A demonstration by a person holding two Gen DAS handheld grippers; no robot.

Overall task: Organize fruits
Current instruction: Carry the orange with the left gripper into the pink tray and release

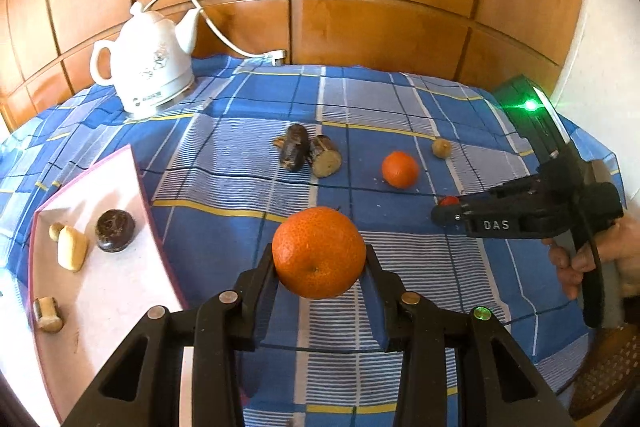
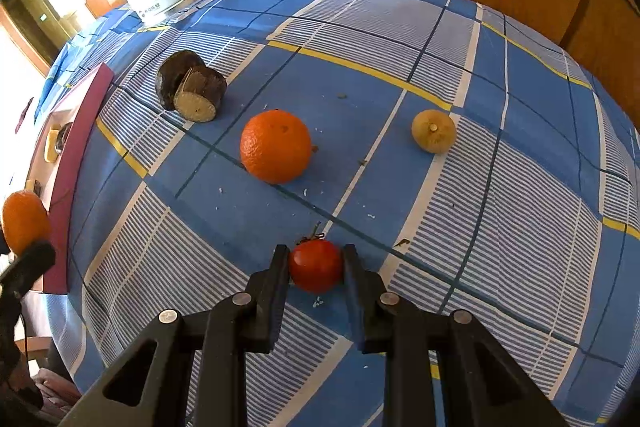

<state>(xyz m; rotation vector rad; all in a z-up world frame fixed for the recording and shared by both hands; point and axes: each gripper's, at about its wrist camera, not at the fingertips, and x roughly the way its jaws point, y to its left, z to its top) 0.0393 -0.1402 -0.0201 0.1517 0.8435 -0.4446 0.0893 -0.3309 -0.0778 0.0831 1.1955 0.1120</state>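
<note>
On your left the white tray (image 1: 120, 195) waits with a few pieces inside. Your left gripper (image 1: 319, 259) clamps the big orange (image 1: 319, 251) just beside it, ready to drop in. Your right gripper (image 2: 316, 265) pinches the small tomato (image 2: 316, 264) on the cloth.

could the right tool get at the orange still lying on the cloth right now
Probably not yet. The right tool is shut on the small red tomato, so its jaws are occupied. The path itself looks free: only bare cloth lies between it and the orange.
</note>
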